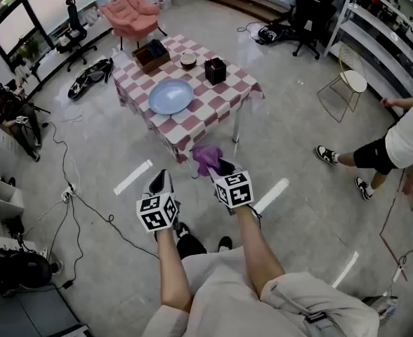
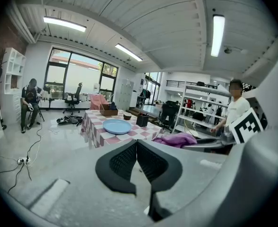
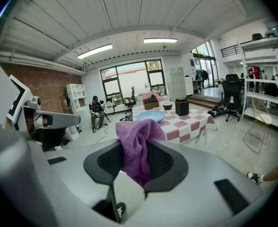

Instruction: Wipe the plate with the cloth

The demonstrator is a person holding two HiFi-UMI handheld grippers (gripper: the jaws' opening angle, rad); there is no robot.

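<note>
Checked table [image 1: 208, 115] with plate [image 1: 171, 96], brown box [image 1: 151, 56], bowl [image 1: 188, 60], black holder [image 1: 215, 70]

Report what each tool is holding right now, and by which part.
The right tool pinches the purple cloth by a bunched fold, with cloth spilling out past the jaws. The left tool is shut and empty.

plate [image 1: 171, 96] on table [image 1: 229, 94]; cloth [image 1: 206, 156] in right tool [image 1: 218, 167] before table
</note>
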